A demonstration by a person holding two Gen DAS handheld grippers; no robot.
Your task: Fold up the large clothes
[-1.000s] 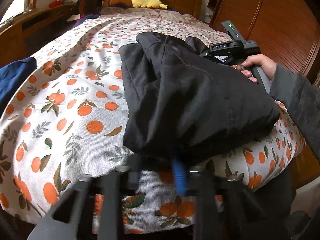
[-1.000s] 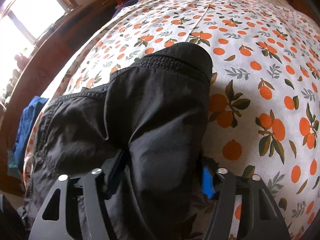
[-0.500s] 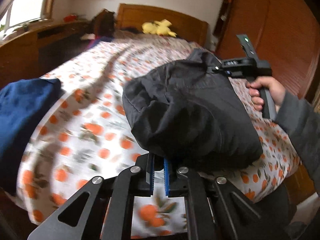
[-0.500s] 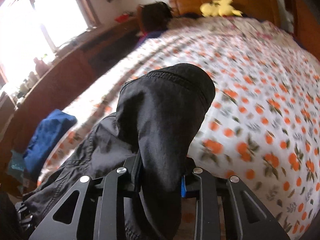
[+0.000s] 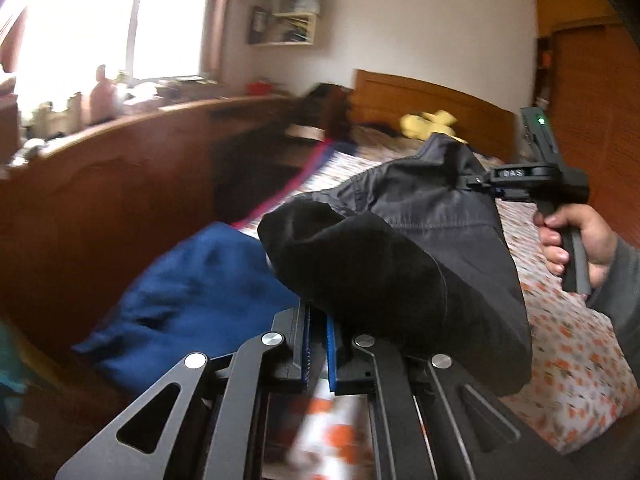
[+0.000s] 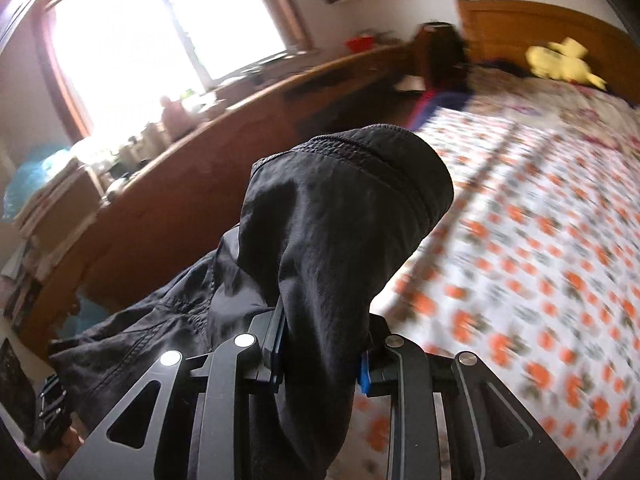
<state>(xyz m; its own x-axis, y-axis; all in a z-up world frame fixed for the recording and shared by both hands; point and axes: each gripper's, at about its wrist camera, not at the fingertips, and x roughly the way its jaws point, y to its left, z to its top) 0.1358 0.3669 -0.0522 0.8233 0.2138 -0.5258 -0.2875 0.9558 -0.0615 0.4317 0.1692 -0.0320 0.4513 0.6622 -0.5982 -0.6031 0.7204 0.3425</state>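
A black garment (image 5: 400, 264), folded into a thick bundle, hangs in the air above the bed between both grippers. My left gripper (image 5: 319, 344) is at the bottom of the left wrist view, its blue pads nearly together on the bundle's near edge. In the right wrist view my right gripper (image 6: 320, 352) is shut on a thick fold of the same black garment (image 6: 340, 220), whose hemmed end rises above the fingers. The left wrist view also shows the right gripper (image 5: 476, 184) on the bundle's far end, held by a hand (image 5: 576, 240).
The bed sheet (image 6: 540, 240) with its orange-fruit print lies below and to the right. A dark blue garment (image 5: 192, 300) lies at the bed's left edge. A long wooden cabinet (image 5: 120, 184) runs under the window. A yellow plush toy (image 6: 560, 62) sits by the headboard (image 5: 420, 96).
Both grippers have closed on the black garment and lifted it off the sheet. Both views have tilted up and swung left, bringing in the window and cabinet.
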